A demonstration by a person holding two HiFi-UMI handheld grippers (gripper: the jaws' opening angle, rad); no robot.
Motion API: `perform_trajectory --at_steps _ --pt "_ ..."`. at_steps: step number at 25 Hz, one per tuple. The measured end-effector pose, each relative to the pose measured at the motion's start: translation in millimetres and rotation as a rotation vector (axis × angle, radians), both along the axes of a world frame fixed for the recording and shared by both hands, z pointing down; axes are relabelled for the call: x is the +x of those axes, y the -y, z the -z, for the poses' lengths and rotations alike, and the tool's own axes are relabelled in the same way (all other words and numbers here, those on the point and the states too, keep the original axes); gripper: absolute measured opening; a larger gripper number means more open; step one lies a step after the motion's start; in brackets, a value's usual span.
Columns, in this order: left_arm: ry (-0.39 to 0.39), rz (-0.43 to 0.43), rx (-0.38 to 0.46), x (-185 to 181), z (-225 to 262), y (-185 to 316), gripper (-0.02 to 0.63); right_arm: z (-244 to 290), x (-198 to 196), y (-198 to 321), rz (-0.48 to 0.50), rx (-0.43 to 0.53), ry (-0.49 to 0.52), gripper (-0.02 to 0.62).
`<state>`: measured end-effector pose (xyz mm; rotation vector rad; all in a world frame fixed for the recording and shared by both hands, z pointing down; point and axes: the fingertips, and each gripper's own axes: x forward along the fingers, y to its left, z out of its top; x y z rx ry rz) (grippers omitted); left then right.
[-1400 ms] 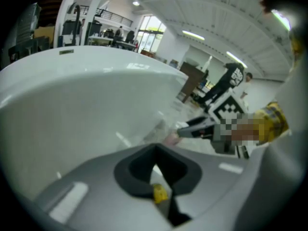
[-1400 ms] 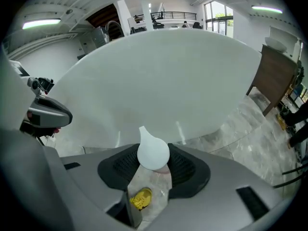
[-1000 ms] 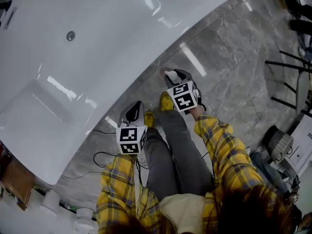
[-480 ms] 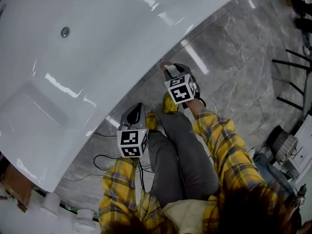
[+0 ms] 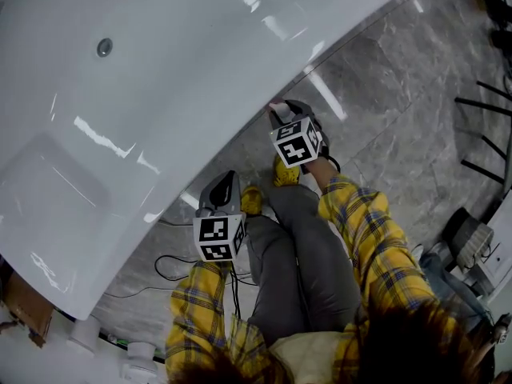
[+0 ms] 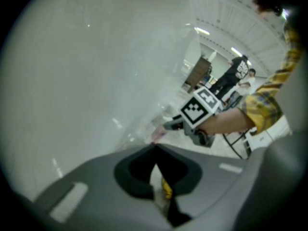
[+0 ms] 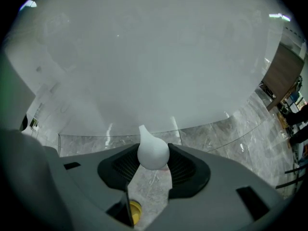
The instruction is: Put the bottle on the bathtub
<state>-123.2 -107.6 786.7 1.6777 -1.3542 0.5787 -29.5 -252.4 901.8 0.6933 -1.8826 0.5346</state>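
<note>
Ahead, bathtub (image 5: 160,94) wall, bottle (image 7: 153,153) (clamped), yellow shoe (image 5: 251,200)

Grey marble floor (image 5: 384,126) fills the right half of the head view. Two yellow shoes (image 5: 286,172) stand on it near the middle, and a black cable (image 5: 168,260) loops to their lower left. Thin black rods (image 5: 484,94) cross the right edge. A brown box (image 5: 24,306) sits in the lower left corner.

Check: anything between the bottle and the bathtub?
Nothing visible. The right gripper holds the white bottle close to the outer wall of the bathtub, with only open air between them.
</note>
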Motion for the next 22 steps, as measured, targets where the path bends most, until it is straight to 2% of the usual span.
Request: perform_trajectory --at_steps 15,22 --pt "-0.002 -0.014 0.006 1.0 -9.2 -3.0 0.006 -7.0 -8.2 -5.0 0.066 0.047 0.016 0.173" --pt "0.008 -0.044 0.005 2.9 -4.9 -4.9 0.008 -6.1 -9.4 -8.4 0.080 0.039 -0.003 0.173"
